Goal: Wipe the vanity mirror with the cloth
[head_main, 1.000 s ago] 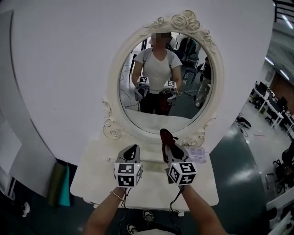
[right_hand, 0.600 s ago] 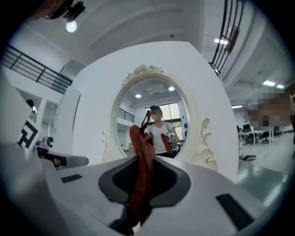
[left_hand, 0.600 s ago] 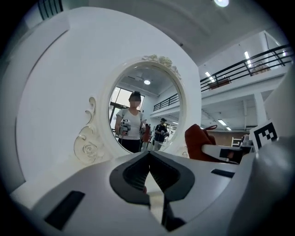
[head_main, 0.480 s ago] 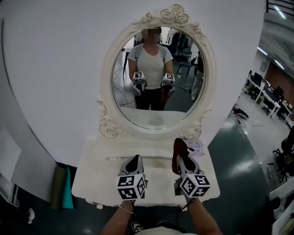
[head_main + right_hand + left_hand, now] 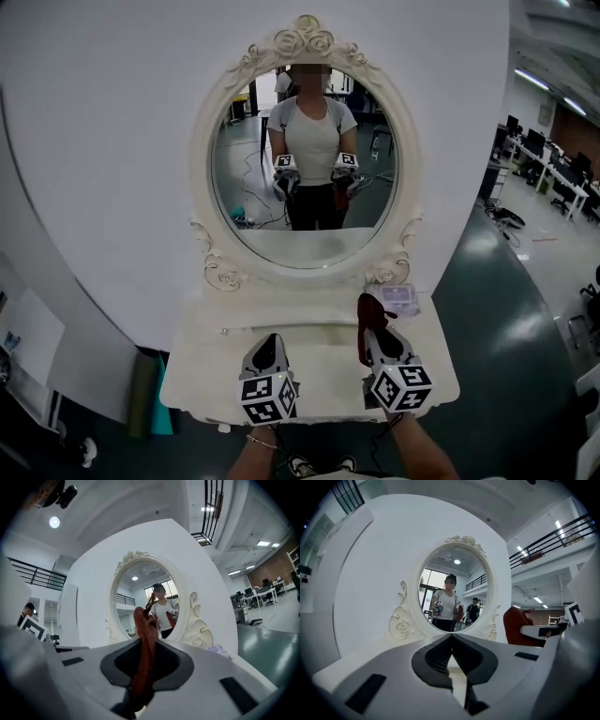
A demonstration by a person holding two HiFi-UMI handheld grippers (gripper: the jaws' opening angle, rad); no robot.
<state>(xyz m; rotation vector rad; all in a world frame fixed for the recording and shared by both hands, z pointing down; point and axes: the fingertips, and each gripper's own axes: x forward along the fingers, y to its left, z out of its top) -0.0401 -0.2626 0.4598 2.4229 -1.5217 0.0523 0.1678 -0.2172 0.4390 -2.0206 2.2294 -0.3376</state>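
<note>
Both grippers hover over the front half of a cream vanity table (image 5: 319, 367), well short of the oval vanity mirror (image 5: 305, 178) that stands upright at the back against a curved white wall (image 5: 112, 169).

The right gripper (image 5: 373, 330) has its jaws clamped on the dark red cloth (image 5: 366, 322), which sticks up in a narrow fold past the fingertips; in the right gripper view the cloth (image 5: 144, 653) runs down between the pads and its lower end is lost inside the jaws. The left gripper (image 5: 269, 343) carries nothing, and its jaws meet at the tips in the left gripper view.

Bare tabletop lies between the two grippers and the mirror's scrolled frame (image 5: 217, 272). A small pale lilac packet (image 5: 401, 298) sits near the table's right rear corner, just beyond the cloth. To the right of the table's edge lies open green floor (image 5: 506, 309).

The person's forearms are cut off by the bottom of the head view. A teal and olive object (image 5: 150, 405) stands on the floor to the left, partly behind the table edge and too dim to identify. The mirror reflects the person and both grippers.
</note>
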